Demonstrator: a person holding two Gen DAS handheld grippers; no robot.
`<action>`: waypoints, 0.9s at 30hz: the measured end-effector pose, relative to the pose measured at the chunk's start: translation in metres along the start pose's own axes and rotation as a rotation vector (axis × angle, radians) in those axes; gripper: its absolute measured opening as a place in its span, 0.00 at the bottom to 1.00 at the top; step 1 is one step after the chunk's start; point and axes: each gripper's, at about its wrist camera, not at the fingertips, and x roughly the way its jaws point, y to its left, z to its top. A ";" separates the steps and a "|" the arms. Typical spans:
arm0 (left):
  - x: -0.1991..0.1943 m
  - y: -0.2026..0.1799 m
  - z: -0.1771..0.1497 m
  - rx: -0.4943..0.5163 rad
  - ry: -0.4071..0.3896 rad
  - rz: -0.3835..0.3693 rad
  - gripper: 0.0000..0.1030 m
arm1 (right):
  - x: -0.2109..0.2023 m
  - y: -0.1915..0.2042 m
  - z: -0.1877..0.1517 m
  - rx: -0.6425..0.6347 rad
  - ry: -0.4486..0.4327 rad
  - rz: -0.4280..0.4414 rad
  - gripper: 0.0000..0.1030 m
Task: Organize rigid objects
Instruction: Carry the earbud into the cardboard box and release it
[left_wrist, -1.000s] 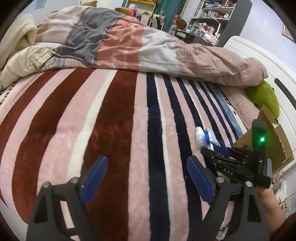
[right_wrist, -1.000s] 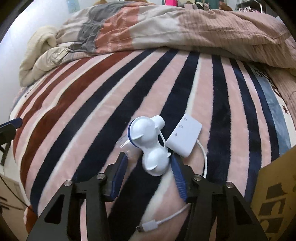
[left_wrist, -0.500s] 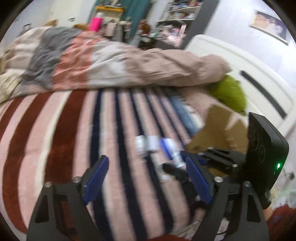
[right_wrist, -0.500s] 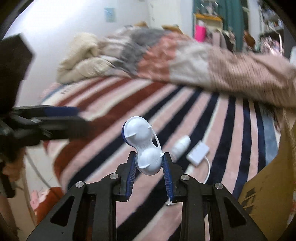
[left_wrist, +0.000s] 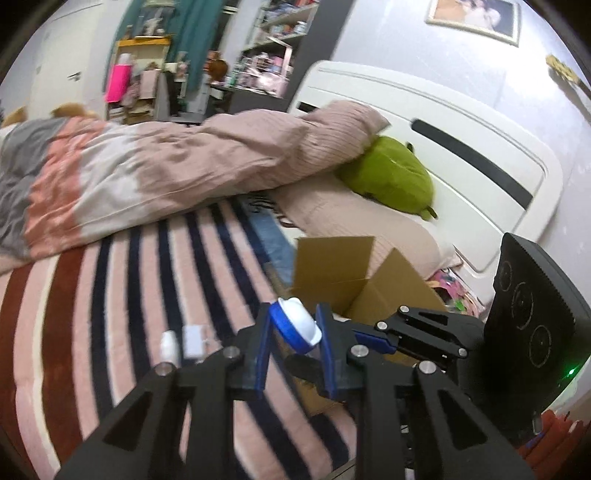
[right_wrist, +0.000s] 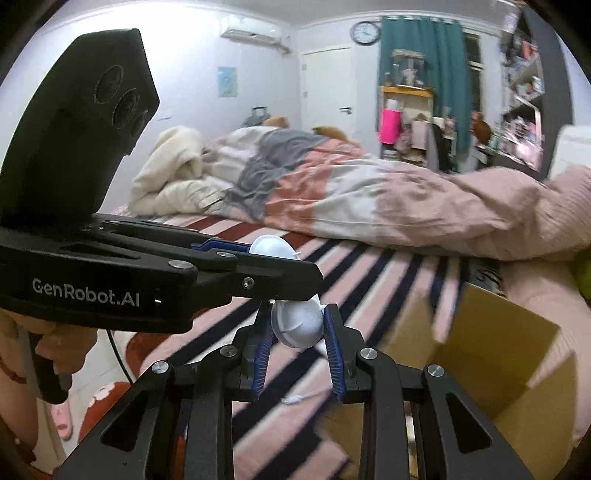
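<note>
White two-lobed plastic case with blue rim (right_wrist: 295, 325), lower centre of frame above the striped bed (right_wrist: 369, 273): both the right gripper (right_wrist: 297, 345) and left gripper (left_wrist: 293, 350) are clamping it, risking a twist-out short of the brown cardboard box (right_wrist: 491, 354).

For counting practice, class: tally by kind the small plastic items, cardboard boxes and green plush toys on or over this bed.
Small plastic items: 3 (white-and-blue gadget, white cylinder, white adapter)
Cardboard box: 1
Green plush toy: 1
Total: 5
</note>
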 end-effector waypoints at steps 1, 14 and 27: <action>0.008 -0.008 0.004 0.016 0.013 -0.009 0.20 | -0.005 -0.010 -0.002 0.014 -0.004 -0.017 0.22; 0.097 -0.040 0.023 0.124 0.227 -0.063 0.40 | -0.008 -0.085 -0.022 0.191 0.179 -0.150 0.22; 0.005 0.027 0.002 0.008 0.048 0.058 0.70 | -0.011 -0.047 -0.009 0.164 0.151 -0.152 0.48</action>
